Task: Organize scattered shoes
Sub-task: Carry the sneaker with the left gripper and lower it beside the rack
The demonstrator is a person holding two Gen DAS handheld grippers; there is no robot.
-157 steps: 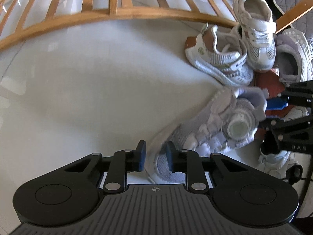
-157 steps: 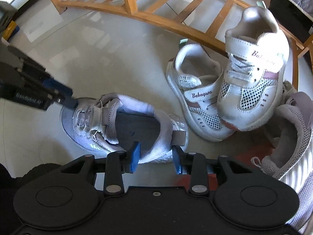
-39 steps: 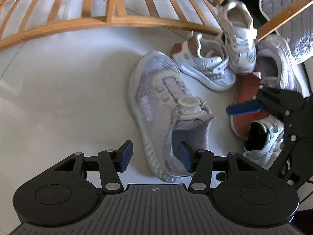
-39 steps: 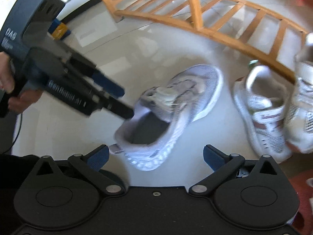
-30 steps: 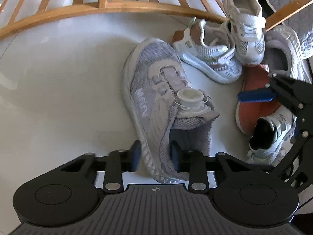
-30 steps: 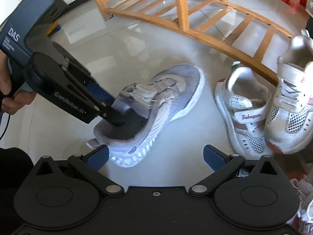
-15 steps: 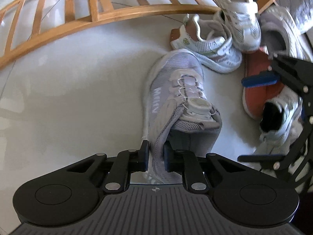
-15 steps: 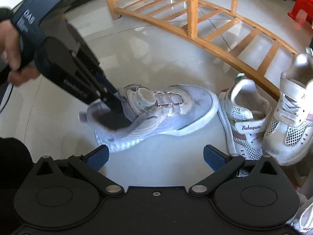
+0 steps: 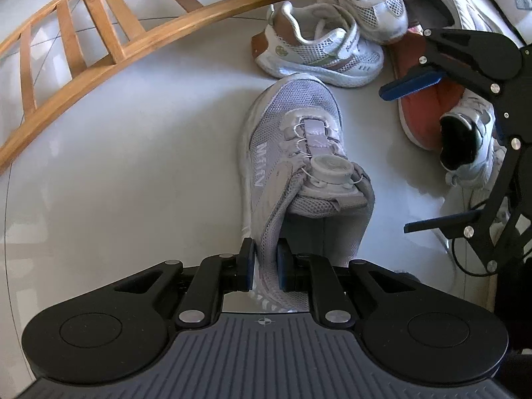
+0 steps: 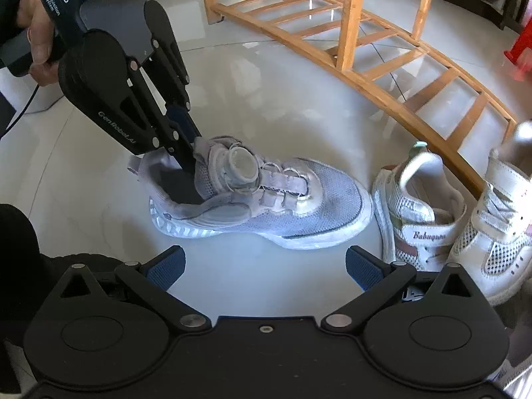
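The left claw (image 9: 265, 264) is clamped on the soft mesh collar wall of a grey sneaker (image 9: 292, 166), one blue pad inside the opening and one outside. The sneaker is knit mesh with smooth overlay strips, thin wire laces run to a round dial (image 9: 331, 168) on the tongue, and it has a thick, ridged white sole; its toe points straight away from the left claw and nearly meets the side of a white mesh strap shoe (image 9: 319, 56). The sole rests on glossy pale floor tile (image 9: 133, 173).

The right claw (image 10: 264, 266) hangs with its blue pads spread wide and nothing between them, just short of the sneaker's near side. Ahead and to the right of it, two white strap shoes (image 10: 449, 219) lean against each other, crowding that edge.

Beyond both claws, a curved wooden slatted rack (image 9: 109, 43) bounds the far side. Left of the left claw the tile lies bare and wide; to its right an orange sole (image 9: 429, 113) and a white shoe with a dark lining (image 9: 465, 143) sit packed together.
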